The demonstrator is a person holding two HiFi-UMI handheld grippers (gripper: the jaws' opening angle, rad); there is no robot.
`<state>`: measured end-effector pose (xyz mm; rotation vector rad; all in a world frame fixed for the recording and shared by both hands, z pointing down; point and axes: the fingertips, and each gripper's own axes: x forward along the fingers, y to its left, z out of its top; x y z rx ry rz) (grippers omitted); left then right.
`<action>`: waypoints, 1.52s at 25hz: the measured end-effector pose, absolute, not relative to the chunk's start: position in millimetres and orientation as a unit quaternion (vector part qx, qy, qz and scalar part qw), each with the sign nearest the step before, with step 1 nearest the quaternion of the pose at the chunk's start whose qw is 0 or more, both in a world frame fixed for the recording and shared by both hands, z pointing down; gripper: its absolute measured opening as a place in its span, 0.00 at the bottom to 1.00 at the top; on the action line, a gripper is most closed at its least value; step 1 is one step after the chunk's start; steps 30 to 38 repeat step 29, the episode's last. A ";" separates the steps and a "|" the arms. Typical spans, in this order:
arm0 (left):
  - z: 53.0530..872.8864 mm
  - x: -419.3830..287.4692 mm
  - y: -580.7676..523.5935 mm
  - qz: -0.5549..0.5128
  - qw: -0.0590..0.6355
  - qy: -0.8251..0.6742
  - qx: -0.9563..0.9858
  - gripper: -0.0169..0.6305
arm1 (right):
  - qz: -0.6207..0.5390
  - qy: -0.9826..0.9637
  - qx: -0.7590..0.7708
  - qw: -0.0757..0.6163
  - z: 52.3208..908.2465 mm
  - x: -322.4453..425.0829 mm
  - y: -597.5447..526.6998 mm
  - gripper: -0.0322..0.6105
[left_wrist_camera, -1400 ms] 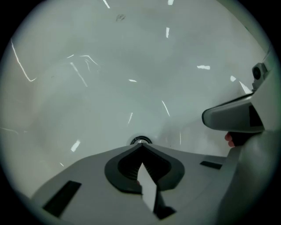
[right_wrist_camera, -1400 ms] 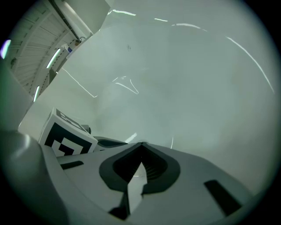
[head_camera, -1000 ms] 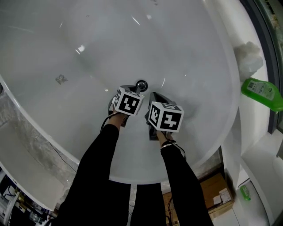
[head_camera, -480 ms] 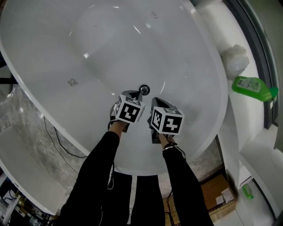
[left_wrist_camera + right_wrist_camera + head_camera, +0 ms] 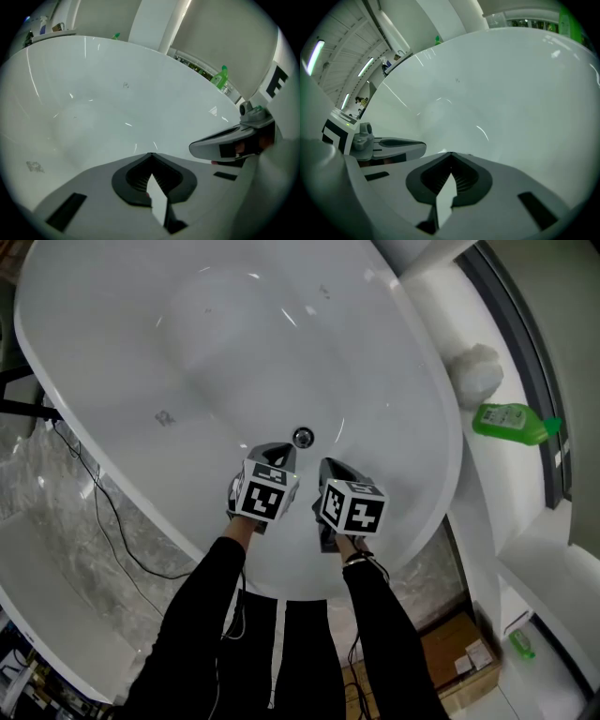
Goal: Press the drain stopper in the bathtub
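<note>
The round chrome drain stopper (image 5: 302, 437) sits in the floor of the white bathtub (image 5: 225, 343). My left gripper (image 5: 279, 453) hangs just short of it, tip a little below and left of the stopper, jaws shut on nothing. My right gripper (image 5: 329, 466) is beside it, to the stopper's lower right, also shut and empty. In the left gripper view the left gripper (image 5: 151, 155) points at bare tub wall, with the right gripper (image 5: 229, 139) at its side. The right gripper (image 5: 451, 153) likewise faces the tub wall. Neither gripper view shows the stopper.
A green bottle (image 5: 507, 422) lies on the ledge right of the tub, next to a white bundle (image 5: 473, 372). A cardboard box (image 5: 457, 651) stands on the floor below. Black cables (image 5: 105, 514) trail outside the tub's left rim. A small grey mark (image 5: 165, 417) is on the tub floor.
The head view has drawn back, so more of the tub shows. Both grippers have come away from the stopper, which now lies clear of the left gripper's tip.
</note>
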<state>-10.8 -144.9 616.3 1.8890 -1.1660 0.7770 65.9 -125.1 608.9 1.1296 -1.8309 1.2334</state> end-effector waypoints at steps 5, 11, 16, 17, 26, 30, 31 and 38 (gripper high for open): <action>588.8 -15.3 -138.1 0.295 0.371 -0.459 0.752 0.03 | 0.462 -0.703 0.435 0.321 593.9 68.0 -121.1 0.05; 562.7 -15.8 -127.1 0.283 0.359 -0.457 0.763 0.03 | 0.453 -0.709 0.435 0.321 579.1 65.1 -113.0 0.05; 549.1 -19.9 -119.1 0.278 0.354 -0.456 0.768 0.03 | 0.440 -0.716 0.436 0.321 567.6 59.7 -107.4 0.05; 546.5 -21.3 -118.0 0.277 0.352 -0.456 0.769 0.03 | 0.437 -0.718 0.437 0.320 564.9 58.7 -106.5 0.05; 521.5 -33.3 -106.4 0.256 0.352 -0.460 0.774 0.03 | 0.426 -0.722 0.444 0.318 545.2 56.0 -91.9 0.05; 512.6 -36.3 -99.3 0.252 0.350 -0.459 0.777 0.03 | 0.425 -0.720 0.448 0.316 539.3 54.3 -83.4 0.05; 512.6 -36.3 -99.3 0.252 0.350 -0.459 0.777 0.03 | 0.425 -0.720 0.448 0.316 539.3 54.3 -83.4 0.05; 512.6 -36.3 -99.3 0.252 0.350 -0.459 0.777 0.03 | 0.425 -0.720 0.448 0.316 539.3 54.3 -83.4 0.05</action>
